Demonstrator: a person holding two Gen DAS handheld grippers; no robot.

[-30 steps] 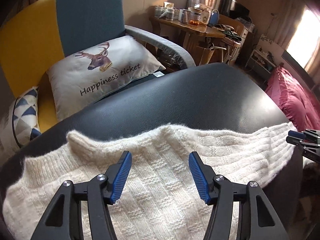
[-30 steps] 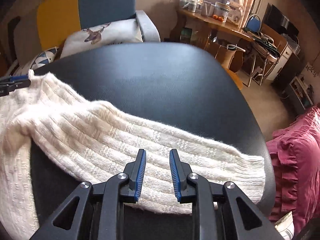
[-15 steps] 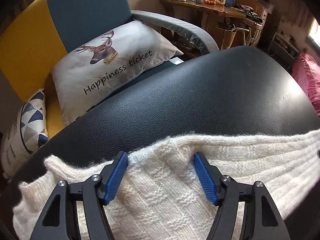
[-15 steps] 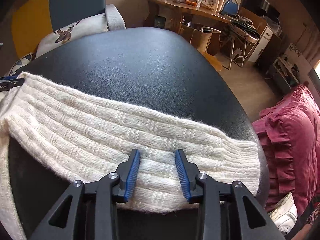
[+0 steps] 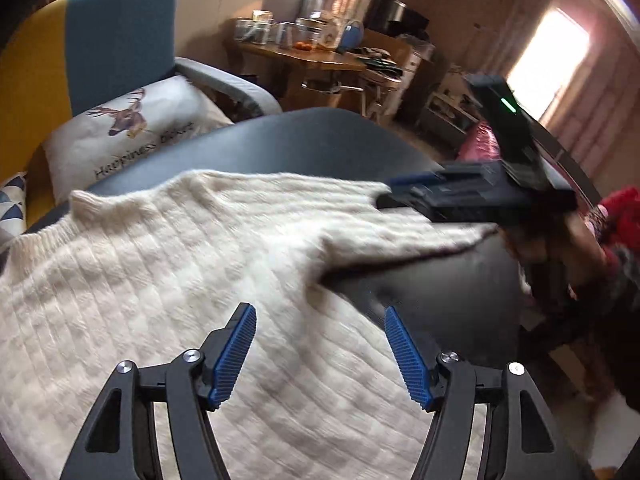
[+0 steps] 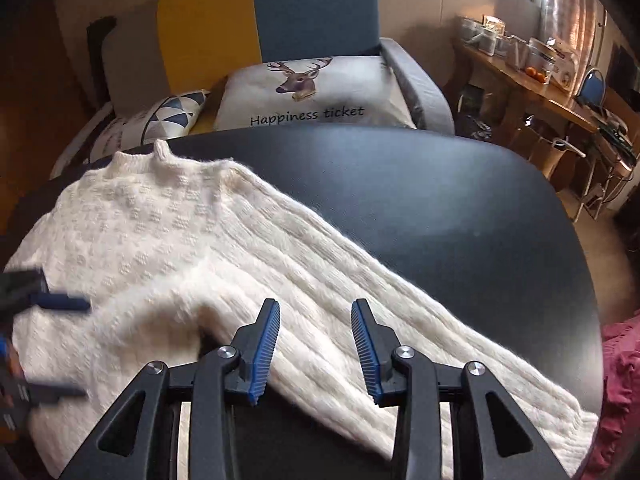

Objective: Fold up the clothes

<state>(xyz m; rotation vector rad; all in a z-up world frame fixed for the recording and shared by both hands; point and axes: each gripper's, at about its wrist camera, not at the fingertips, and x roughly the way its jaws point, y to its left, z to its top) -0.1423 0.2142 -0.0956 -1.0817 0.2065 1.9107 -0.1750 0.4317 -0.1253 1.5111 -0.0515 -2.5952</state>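
Note:
A cream knitted sweater (image 5: 160, 272) lies spread on the black leather table (image 5: 320, 140), collar toward the armchair. Its one sleeve (image 6: 440, 344) runs out toward the table's right edge. My left gripper (image 5: 318, 314) hangs open above the sweater's body near the underarm, nothing between its blue pads. In the right wrist view my right gripper (image 6: 315, 308) is open above the upper part of the sleeve, close to where it joins the body (image 6: 140, 232). The left view shows the right gripper (image 5: 460, 196) blurred over the sleeve. The left gripper (image 6: 52, 304) appears blurred at the right view's left edge.
Behind the table (image 6: 440, 208) stands a blue and yellow armchair (image 6: 312, 8) with a deer pillow (image 6: 312, 96) and a triangle-patterned cushion (image 6: 172, 118). A wooden side table (image 6: 532, 92) with jars is at the back right. Pink bedding (image 6: 620, 380) lies beyond the right edge.
My left gripper has drawn back from the collar to the body near the underarm. My right gripper has moved along the sleeve toward the shoulder and opened wider. The sweater lies as before.

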